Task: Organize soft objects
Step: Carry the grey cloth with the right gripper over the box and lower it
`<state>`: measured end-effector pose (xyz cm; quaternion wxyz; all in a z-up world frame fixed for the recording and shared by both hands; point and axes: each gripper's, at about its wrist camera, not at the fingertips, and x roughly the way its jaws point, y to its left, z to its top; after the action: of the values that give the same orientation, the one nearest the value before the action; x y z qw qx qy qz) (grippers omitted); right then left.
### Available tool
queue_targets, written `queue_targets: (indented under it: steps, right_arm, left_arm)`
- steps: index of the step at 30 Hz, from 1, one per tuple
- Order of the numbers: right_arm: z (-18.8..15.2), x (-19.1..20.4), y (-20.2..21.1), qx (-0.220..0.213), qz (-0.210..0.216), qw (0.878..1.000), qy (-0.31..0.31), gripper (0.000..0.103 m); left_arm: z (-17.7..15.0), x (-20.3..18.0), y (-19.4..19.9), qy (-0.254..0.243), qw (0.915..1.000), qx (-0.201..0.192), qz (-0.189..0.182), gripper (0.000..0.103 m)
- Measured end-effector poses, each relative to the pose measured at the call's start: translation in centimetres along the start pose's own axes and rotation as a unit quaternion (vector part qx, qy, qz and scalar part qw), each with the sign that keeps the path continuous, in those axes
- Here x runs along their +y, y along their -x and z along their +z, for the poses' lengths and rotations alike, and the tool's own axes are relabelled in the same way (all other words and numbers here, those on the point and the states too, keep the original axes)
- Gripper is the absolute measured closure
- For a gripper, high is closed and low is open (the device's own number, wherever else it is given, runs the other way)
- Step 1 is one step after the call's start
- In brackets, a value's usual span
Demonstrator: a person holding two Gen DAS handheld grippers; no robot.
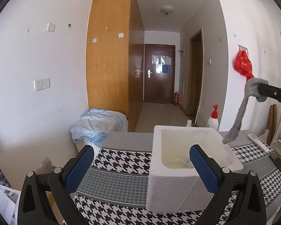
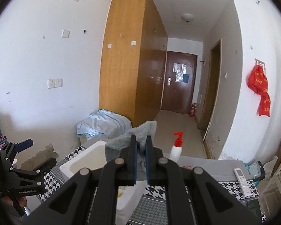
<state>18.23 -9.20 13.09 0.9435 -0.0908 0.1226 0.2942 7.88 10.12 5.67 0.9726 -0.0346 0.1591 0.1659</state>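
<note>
A white foam box [image 1: 179, 180] stands open on the houndstooth cloth [image 1: 119, 157]. My left gripper [image 1: 140, 168] is open and empty, its right finger at the box's front rim. My right gripper [image 2: 140, 140] is shut on a grey sock [image 2: 140, 133]. In the left wrist view the sock [image 1: 239, 112] hangs from the right gripper's tip [image 1: 262, 90], with its toe just above the box's far right corner. The box also shows in the right wrist view [image 2: 84, 161], below and left of the sock.
A red-capped white pump bottle [image 1: 213, 120] stands behind the box. A white remote [image 1: 258, 142] and a dark phone [image 1: 279, 162] lie at the table's right. A pale blue bundle of cloth [image 1: 99, 125] sits left, by a wooden wardrobe [image 1: 110, 56].
</note>
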Motion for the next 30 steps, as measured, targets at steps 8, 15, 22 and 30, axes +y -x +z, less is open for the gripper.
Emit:
queue_targets:
  steps: [8,15,22,30]
  right_arm:
    - [0.0,1.7,-1.6,0.010,0.025,1.000,0.005,0.093]
    - [-0.3,2.7,-2.9,0.027,0.039,0.999,0.010,0.093]
    - [-0.6,3.3,-4.1,0.046,0.053,0.998,0.008,0.093]
    - [-1.1,4.0,-6.0,0.071,0.059,0.996,0.009,0.093]
  left_arm:
    - [-1.0,1.0,0.3,0.002,1.0000,0.006,0.006,0.001]
    - [-1.5,1.7,0.4,0.005,0.9999,0.010,0.009,0.001]
    - [-1.8,2.1,0.4,0.007,0.9999,0.010,0.011,0.001]
    - [-2.3,2.6,0.2,0.012,0.9997,0.018,0.015,0.001]
